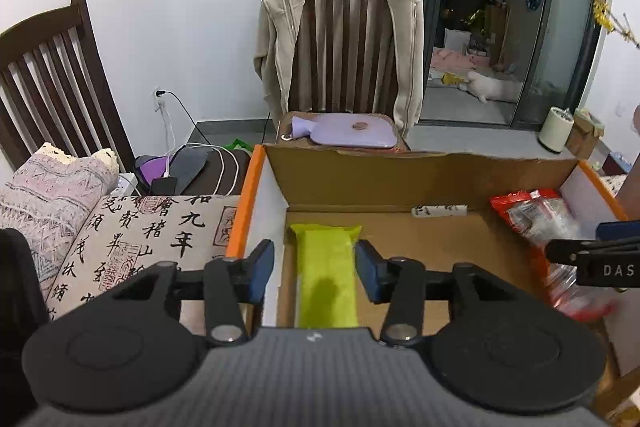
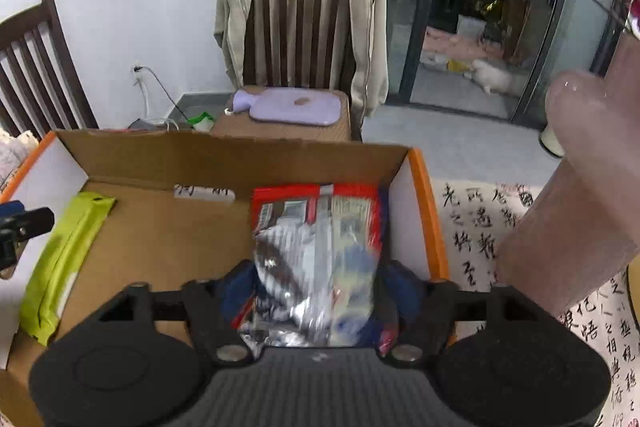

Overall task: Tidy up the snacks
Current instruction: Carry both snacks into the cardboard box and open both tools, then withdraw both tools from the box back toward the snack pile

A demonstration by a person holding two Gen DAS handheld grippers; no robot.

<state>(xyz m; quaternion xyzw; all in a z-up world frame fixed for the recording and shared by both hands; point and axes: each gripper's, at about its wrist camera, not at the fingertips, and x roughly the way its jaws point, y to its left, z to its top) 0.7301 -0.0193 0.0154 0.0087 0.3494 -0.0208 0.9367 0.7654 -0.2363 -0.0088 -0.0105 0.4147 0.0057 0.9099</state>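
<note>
My left gripper (image 1: 315,269) is spread wide above the green snack bar (image 1: 326,275), which lies in the cardboard box (image 1: 400,183) at its 9 o'clock side. Only my right wrist view shows my right gripper (image 2: 316,291) pinching the red-and-silver snack bag (image 2: 316,247) at the box's 3 o'clock side.

Your right tongs (image 2: 320,291) sit over the cardboard box (image 2: 240,155), jaws closed on a red and silver snack bag (image 2: 316,243) at the box's right side. Green snack pack (image 2: 60,267) lies w/ its long side along the left wall. Left tongs' tip (image 2: 22,227) pokes in at far left. Box rests on a calligraphy-print counter (image 2: 480,227).
</note>
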